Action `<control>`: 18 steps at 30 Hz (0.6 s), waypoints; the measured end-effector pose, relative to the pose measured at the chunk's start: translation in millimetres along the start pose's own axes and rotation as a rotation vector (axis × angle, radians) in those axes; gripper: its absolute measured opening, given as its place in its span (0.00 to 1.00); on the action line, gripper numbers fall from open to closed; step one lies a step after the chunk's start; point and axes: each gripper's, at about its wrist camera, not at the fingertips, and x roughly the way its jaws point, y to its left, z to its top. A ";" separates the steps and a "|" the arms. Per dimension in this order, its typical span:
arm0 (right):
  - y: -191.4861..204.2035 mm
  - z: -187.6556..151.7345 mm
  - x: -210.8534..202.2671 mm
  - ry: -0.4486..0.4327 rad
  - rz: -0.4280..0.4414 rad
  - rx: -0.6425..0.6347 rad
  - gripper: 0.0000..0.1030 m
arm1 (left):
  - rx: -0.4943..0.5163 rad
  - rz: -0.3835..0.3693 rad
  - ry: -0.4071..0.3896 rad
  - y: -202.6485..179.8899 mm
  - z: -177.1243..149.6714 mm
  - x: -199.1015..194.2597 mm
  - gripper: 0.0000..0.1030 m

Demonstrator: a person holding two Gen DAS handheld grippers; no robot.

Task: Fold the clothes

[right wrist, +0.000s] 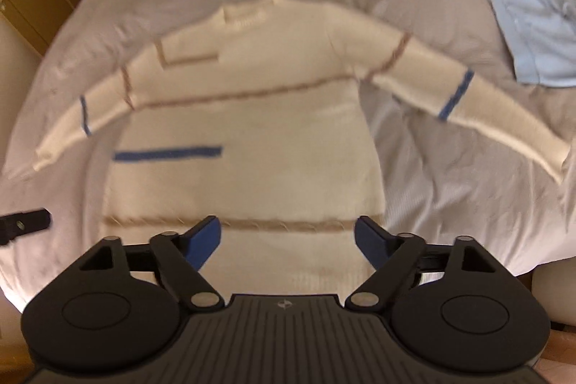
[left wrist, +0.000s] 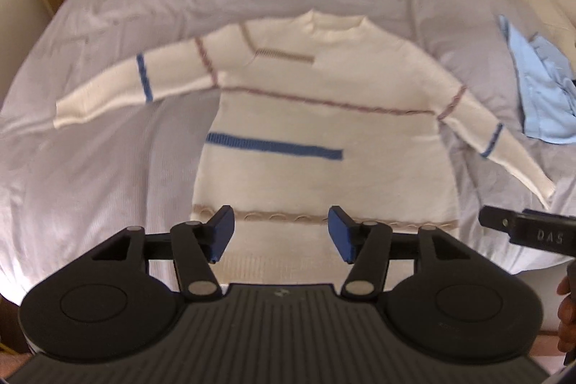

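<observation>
With both the left gripper [left wrist: 280, 233] and right gripper [right wrist: 287, 240] hovering fingers apart over the hem, the spread sweater [left wrist: 306, 117] risks bunching on the soft bed [left wrist: 108, 168] if only one layer is pinched.

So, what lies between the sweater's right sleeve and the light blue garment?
Only bare bedsheet. In the right wrist view, a wrinkled strip separates the sweater sleeve from the light blue garment; they do not touch.

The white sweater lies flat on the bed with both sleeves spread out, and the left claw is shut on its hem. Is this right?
Not quite. The left claw is open and holds nothing; the left wrist view shows its jaws apart above the hem. The rest stands: the sweater lies flat on the bed with both sleeves spread out.
</observation>
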 end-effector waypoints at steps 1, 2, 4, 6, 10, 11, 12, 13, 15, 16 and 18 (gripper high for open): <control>0.5 1.0 -8.0 -0.011 0.005 0.004 0.84 | 0.010 0.008 -0.003 -4.1 -1.7 -6.7 0.55; -0.6 -0.8 -13.7 -0.013 0.005 0.009 0.85 | 0.020 0.016 -0.007 -8.2 -3.4 -13.5 0.55; -2.7 -5.1 -24.5 -0.015 0.004 0.017 0.86 | 0.034 0.026 -0.010 -14.2 -7.9 -22.6 0.55; -4.6 -12.0 -32.2 -0.008 0.002 0.028 0.86 | 0.043 0.033 -0.008 -16.9 -12.6 -27.7 0.55; -7.7 -25.6 -46.8 0.002 -0.007 0.040 0.87 | 0.074 0.051 -0.017 -24.7 -19.7 -39.2 0.56; -8.0 -28.4 -49.7 0.002 -0.011 0.038 0.88 | 0.079 0.053 -0.018 -25.6 -21.4 -41.2 0.56; -8.2 -30.4 -52.5 0.000 -0.016 0.035 0.89 | 0.083 0.053 -0.020 -26.6 -23.0 -43.4 0.57; -7.8 -32.8 -56.0 -0.002 -0.020 0.031 0.89 | 0.086 0.051 -0.022 -27.6 -24.6 -46.0 0.58; -7.3 -36.8 -61.7 -0.007 -0.026 0.025 0.90 | 0.092 0.048 -0.027 -30.9 -28.1 -51.1 0.59; -7.1 -38.5 -64.0 -0.008 -0.028 0.021 0.91 | 0.096 0.047 -0.028 -32.6 -29.8 -53.4 0.59; -7.7 -42.1 -67.6 -0.008 -0.034 0.014 0.91 | 0.102 0.048 -0.031 -35.2 -32.8 -56.8 0.59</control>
